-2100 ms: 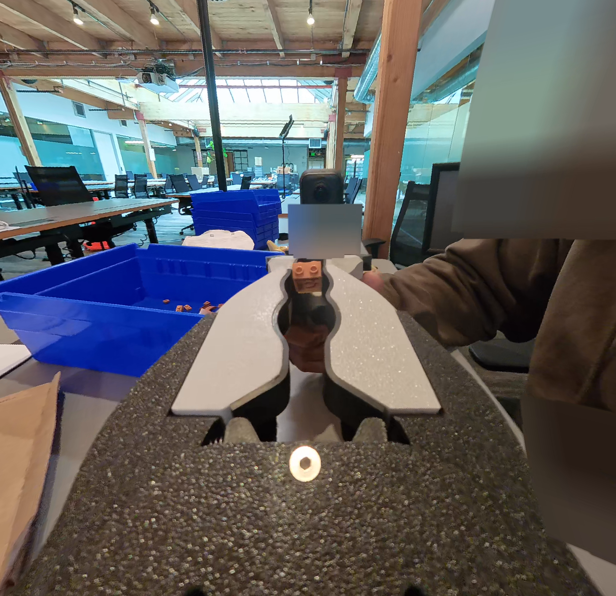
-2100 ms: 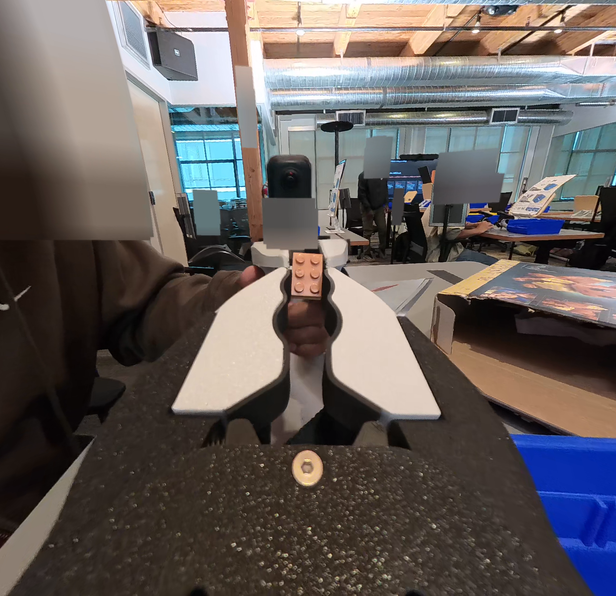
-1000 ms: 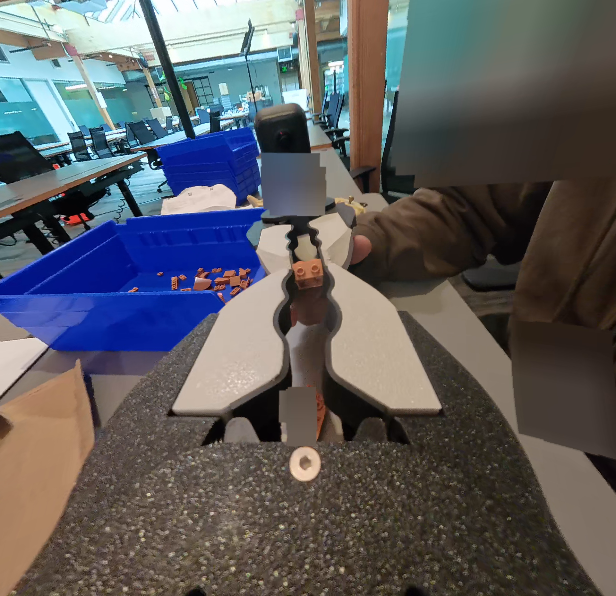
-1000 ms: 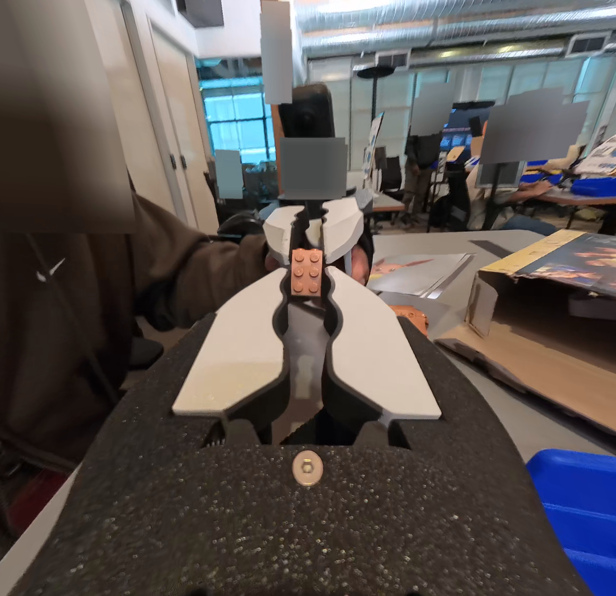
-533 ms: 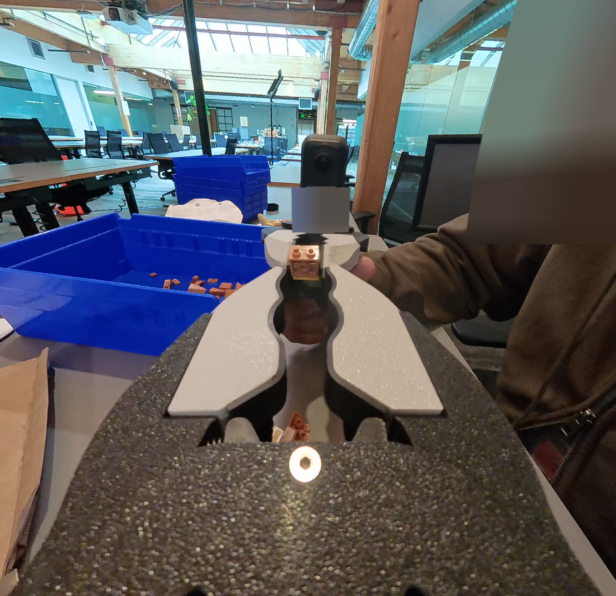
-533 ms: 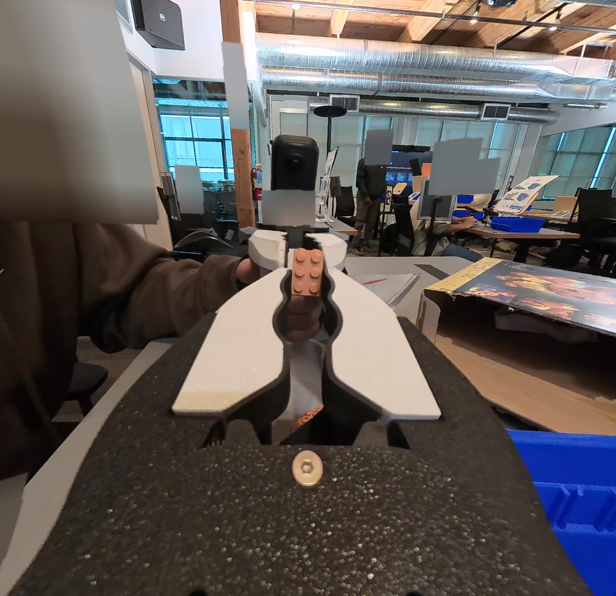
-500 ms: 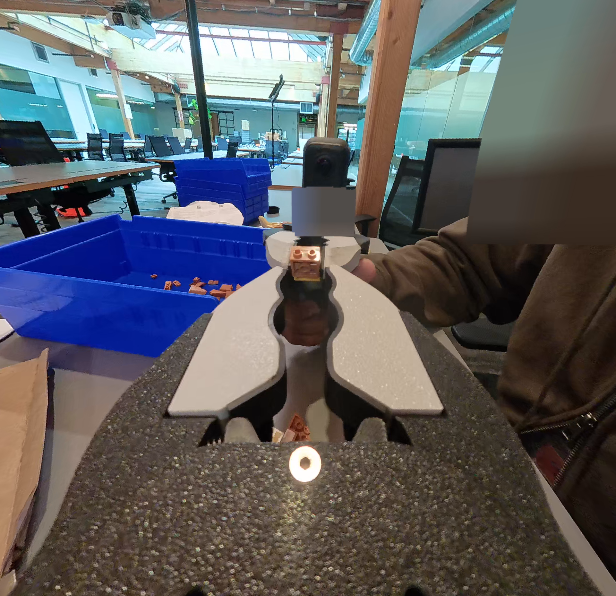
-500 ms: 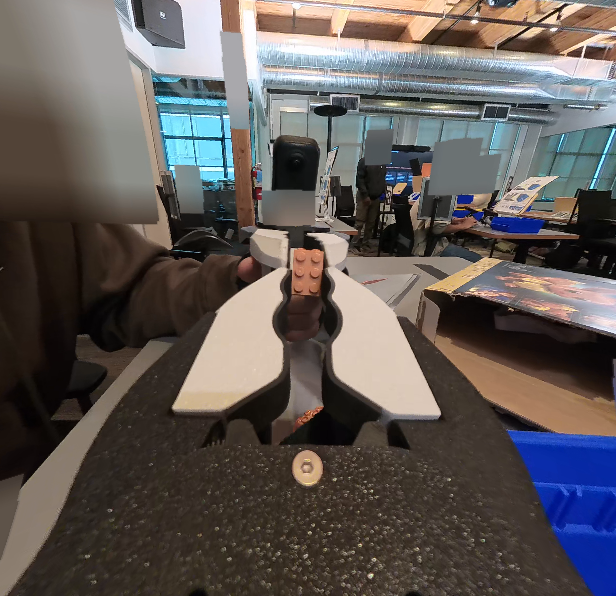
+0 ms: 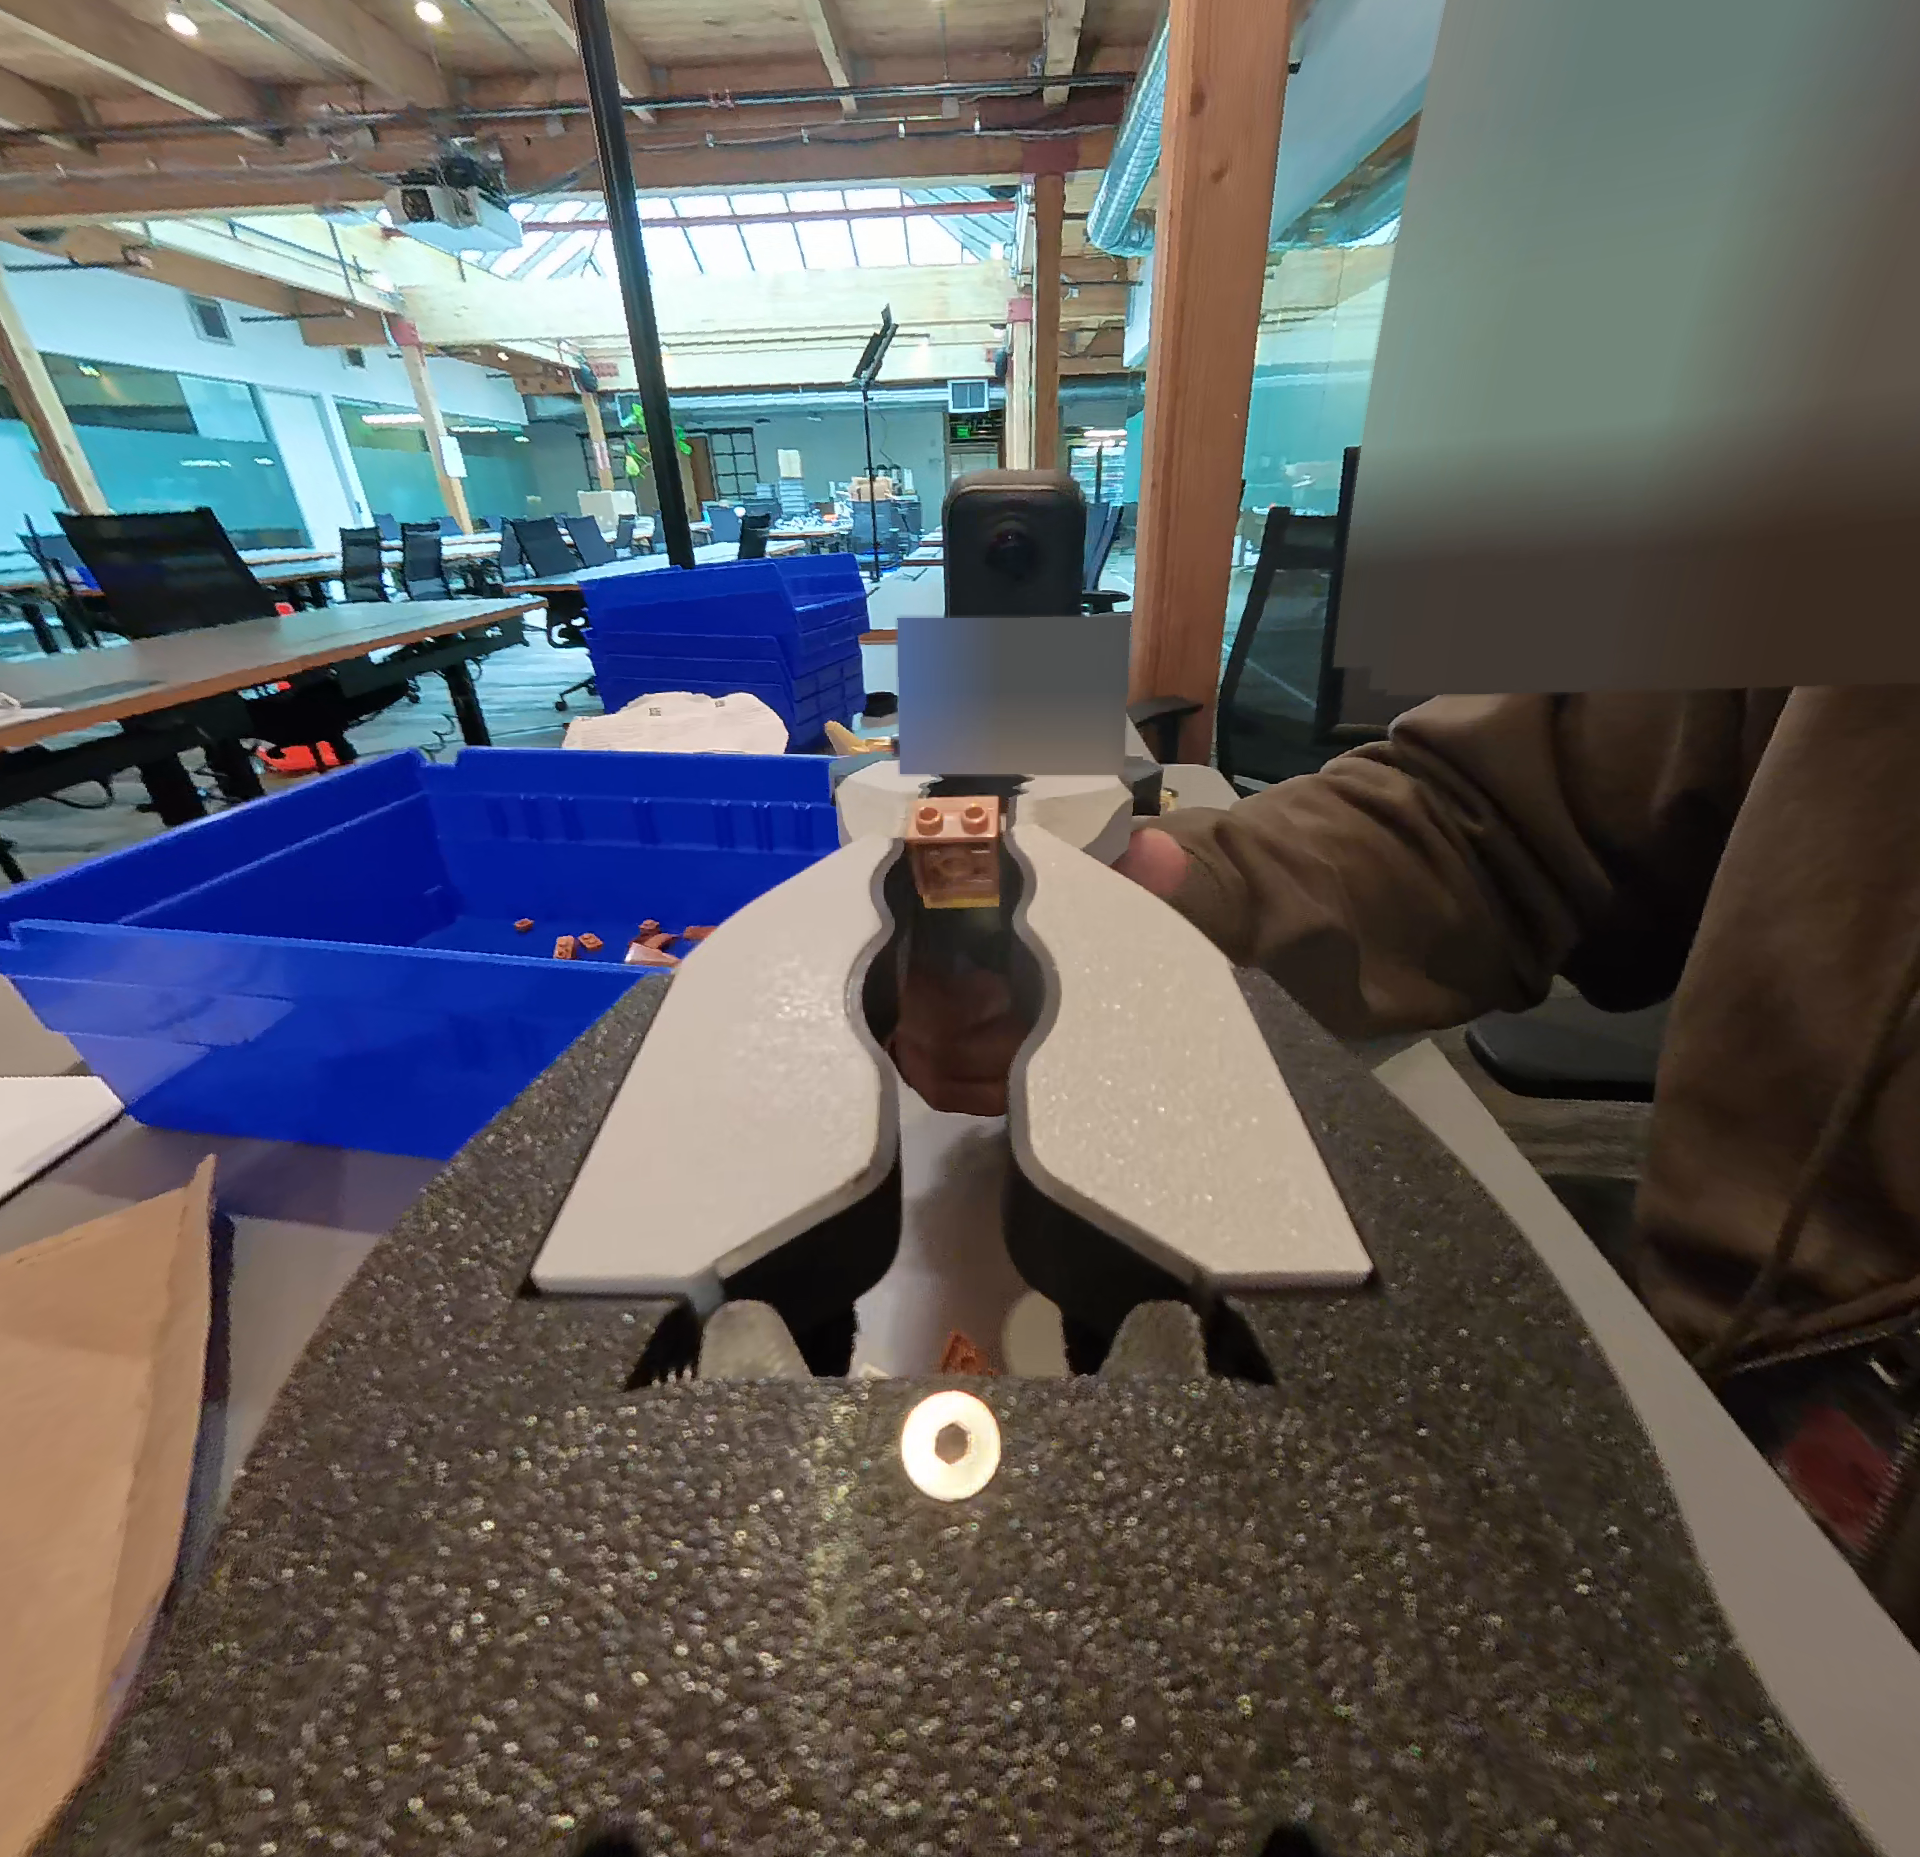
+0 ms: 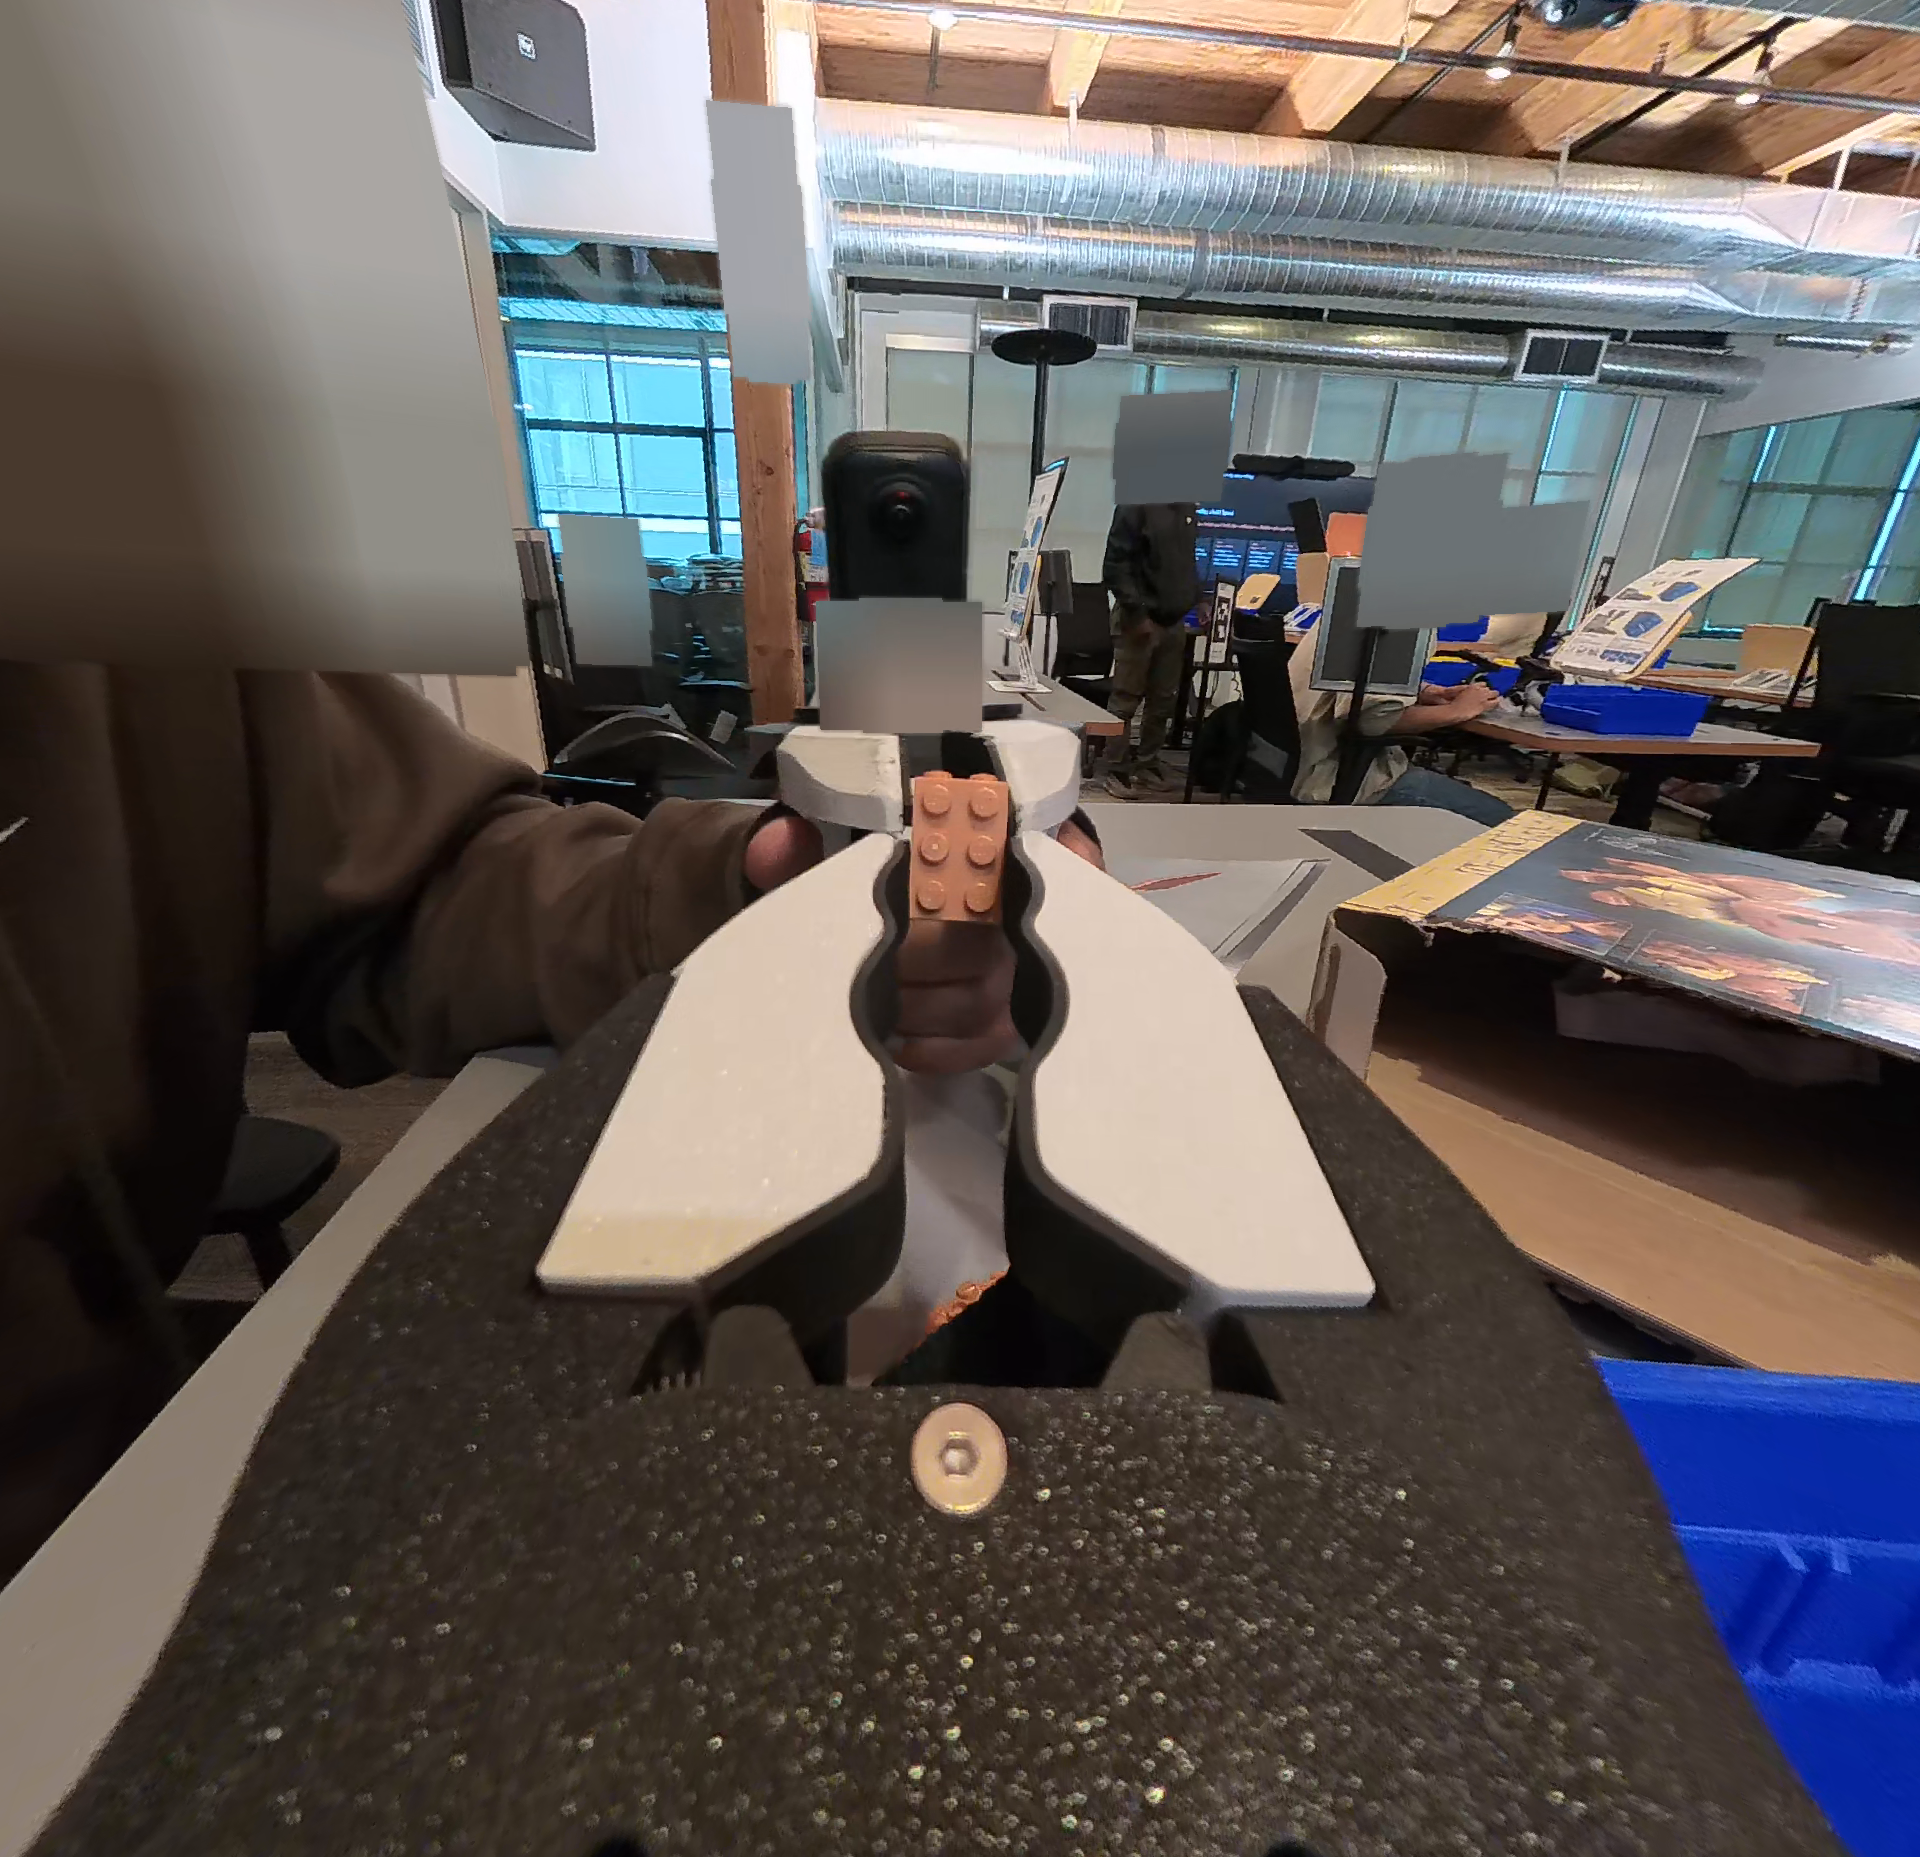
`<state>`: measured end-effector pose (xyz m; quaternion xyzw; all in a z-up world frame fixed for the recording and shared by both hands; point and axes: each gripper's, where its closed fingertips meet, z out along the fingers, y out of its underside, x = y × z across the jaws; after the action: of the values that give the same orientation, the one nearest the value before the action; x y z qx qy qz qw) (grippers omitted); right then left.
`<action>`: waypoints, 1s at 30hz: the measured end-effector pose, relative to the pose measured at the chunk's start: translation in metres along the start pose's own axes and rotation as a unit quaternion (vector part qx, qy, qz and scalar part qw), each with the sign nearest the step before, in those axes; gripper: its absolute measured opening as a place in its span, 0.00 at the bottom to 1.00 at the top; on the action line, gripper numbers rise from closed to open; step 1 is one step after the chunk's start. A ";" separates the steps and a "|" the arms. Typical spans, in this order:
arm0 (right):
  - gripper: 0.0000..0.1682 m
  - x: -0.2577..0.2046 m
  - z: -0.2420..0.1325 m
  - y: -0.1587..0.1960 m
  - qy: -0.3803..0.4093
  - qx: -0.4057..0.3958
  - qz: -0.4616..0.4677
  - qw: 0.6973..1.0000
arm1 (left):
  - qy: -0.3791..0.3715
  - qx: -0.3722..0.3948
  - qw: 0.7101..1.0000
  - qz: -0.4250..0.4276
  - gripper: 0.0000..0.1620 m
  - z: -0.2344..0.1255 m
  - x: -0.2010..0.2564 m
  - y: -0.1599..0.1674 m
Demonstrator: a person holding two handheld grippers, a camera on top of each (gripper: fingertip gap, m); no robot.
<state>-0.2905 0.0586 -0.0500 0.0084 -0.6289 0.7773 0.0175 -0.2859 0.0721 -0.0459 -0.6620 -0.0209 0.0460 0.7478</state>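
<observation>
My left gripper (image 9: 956, 857) is shut on a small orange-brown brick (image 9: 954, 851) with two studs on top. My right gripper (image 10: 958, 862) is shut on a longer orange-brown brick (image 10: 958, 862), its six studs facing the camera. The two grippers point at each other, tips close together above the grey table. In each view the other gripper (image 9: 982, 805) (image 10: 925, 768) shows just behind the held brick, with its black camera on top and a hand in a brown sleeve (image 9: 1455, 872) on its grip. I cannot tell whether the bricks touch.
A blue bin (image 9: 260, 1018) with several loose orange-brown bricks stands at the left. A stack of blue bins (image 9: 727, 644) is behind it. An open cardboard box (image 10: 1558, 1028) lies at the right. A corner of a blue bin (image 10: 1787, 1558) shows low right. People sit at far desks. My left and right fingertips are right by each other.
Both grippers dipped toward the table about a second ago and rose back. In the last half second both moved only slightly. Each stays shut on its brick.
</observation>
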 end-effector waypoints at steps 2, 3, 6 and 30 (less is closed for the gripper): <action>0.10 0.000 0.000 0.000 -0.001 0.001 0.001 1.000 | -0.005 0.003 1.000 0.015 0.10 0.001 0.000 0.000; 0.10 0.000 0.000 0.000 -0.001 0.001 0.002 1.000 | -0.007 0.004 1.000 0.019 0.10 0.001 0.000 -0.001; 0.10 0.000 0.000 0.000 -0.003 0.001 0.003 1.000 | -0.011 0.003 0.999 0.031 0.10 0.001 0.000 -0.001; 0.11 0.005 -0.004 0.003 0.046 -0.059 -0.130 0.989 | -0.042 -0.043 0.993 0.099 0.10 -0.010 -0.006 -0.007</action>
<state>-0.2956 0.0625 -0.0534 0.0531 -0.6655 0.7296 0.1482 -0.2908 0.0606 -0.0401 -0.6902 0.0115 0.1465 0.7085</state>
